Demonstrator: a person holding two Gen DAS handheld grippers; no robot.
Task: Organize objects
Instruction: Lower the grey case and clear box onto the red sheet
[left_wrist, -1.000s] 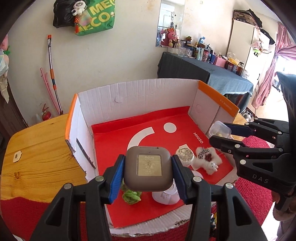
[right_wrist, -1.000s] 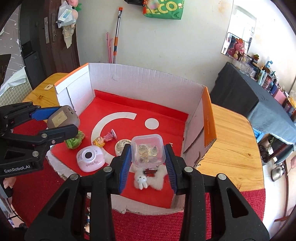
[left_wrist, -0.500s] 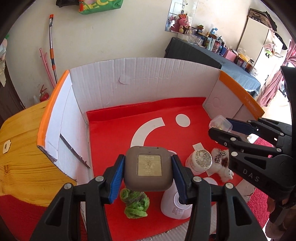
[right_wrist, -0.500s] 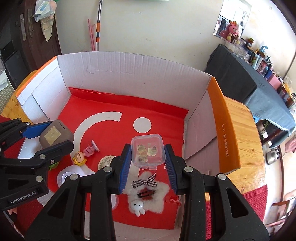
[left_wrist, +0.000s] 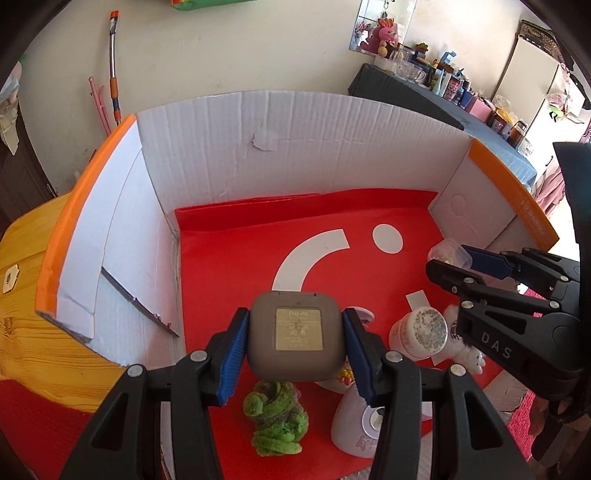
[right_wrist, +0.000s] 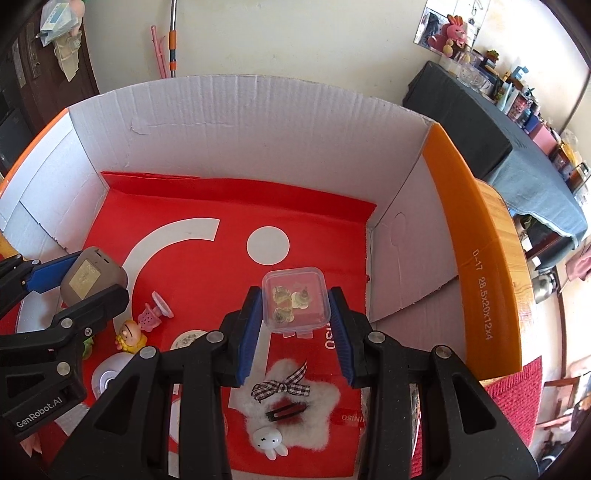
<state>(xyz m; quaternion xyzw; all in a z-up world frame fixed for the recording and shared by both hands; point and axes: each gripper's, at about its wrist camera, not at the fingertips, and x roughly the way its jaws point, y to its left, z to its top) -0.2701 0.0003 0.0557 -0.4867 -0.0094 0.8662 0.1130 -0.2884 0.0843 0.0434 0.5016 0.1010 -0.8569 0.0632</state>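
Grey case (left_wrist: 295, 341) between left gripper (left_wrist: 295, 354) fingers (left_wrist: 232, 354) above box (left_wrist: 295, 147)

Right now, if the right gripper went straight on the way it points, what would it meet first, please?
Probably the red liner on the floor of the cardboard box. The right gripper, shut on the clear plastic case, points at bare red just before the white dot; depth is unclear.

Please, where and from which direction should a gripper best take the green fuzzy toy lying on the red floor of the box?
The green fuzzy toy lies low, a lumpy coil with free red floor to its left. Probably best to come from straight above and close across its narrower middle; the white round device crowds its right side.
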